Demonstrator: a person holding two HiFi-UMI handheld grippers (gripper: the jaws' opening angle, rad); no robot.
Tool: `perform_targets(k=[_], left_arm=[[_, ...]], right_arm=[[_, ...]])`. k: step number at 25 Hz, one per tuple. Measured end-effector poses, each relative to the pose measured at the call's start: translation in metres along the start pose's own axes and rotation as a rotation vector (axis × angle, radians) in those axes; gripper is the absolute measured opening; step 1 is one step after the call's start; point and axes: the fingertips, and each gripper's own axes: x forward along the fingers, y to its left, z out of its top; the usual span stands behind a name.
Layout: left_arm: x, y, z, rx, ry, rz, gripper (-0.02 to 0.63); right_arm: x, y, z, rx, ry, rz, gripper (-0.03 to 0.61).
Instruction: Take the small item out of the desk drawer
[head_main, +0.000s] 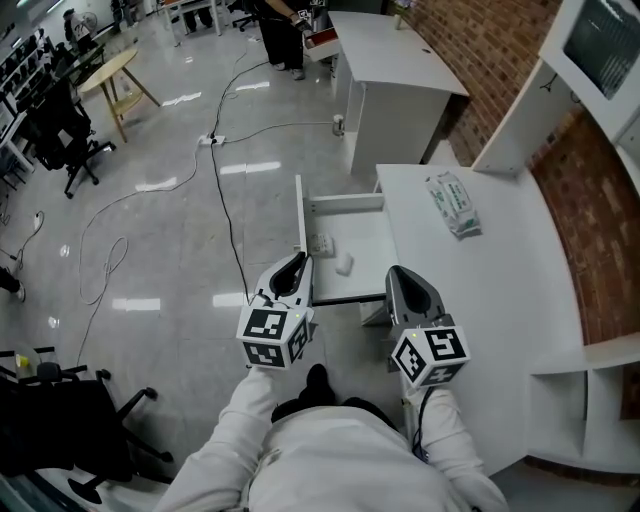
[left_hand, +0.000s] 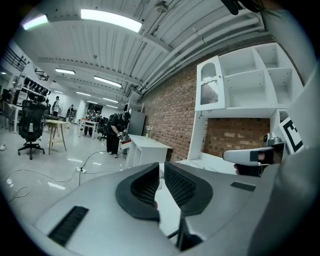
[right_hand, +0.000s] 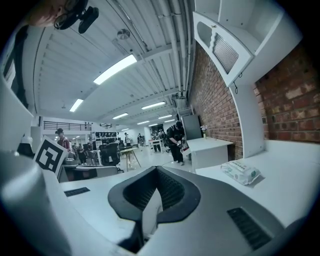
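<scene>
The white desk (head_main: 480, 300) has its drawer (head_main: 368, 235) pulled out to the left. Inside lies a small white item (head_main: 343, 263), with another small pale thing (head_main: 321, 243) close behind it. My left gripper (head_main: 296, 264) hovers over the drawer's near left corner, just left of the white item, jaws shut and holding nothing. My right gripper (head_main: 399, 273) hangs over the desk edge right of the drawer, also shut and empty. In the left gripper view, the left gripper (left_hand: 161, 167) points level toward the room. The right gripper (right_hand: 156, 170) does the same in its own view.
A pack of wet wipes (head_main: 452, 203) (right_hand: 241, 171) lies on the desk top behind the drawer. A second white desk (head_main: 395, 60) stands farther back. Cables (head_main: 215, 170) trail over the floor at left, and an office chair (head_main: 60, 430) is near my left side.
</scene>
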Motion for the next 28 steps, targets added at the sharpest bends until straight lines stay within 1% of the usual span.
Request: perform_targets(k=[7, 12, 16, 22, 28], left_arm=[[0.018, 0.001, 0.005, 0.055, 0.010, -0.037, 0.027], [0.038, 0.002, 0.006, 0.060, 0.024, -0.051, 0.061], [0.057, 0.004, 0.002, 0.058, 0.055, -0.061, 0.098], [0.097, -0.001, -0.011, 0.048, 0.112, -0.083, 0.129], [0.137, -0.004, -0.028, 0.047, 0.191, -0.101, 0.164]], right_arm=[[0.014, -0.006, 0.003, 0.012, -0.009, -0.031, 0.028], [0.024, -0.016, 0.011, 0.013, -0.022, -0.041, 0.028], [0.030, -0.028, 0.018, 0.026, -0.039, -0.052, 0.026], [0.041, -0.055, 0.029, 0.033, -0.055, -0.070, 0.028], [0.054, -0.081, 0.035, 0.057, -0.061, -0.093, 0.028]])
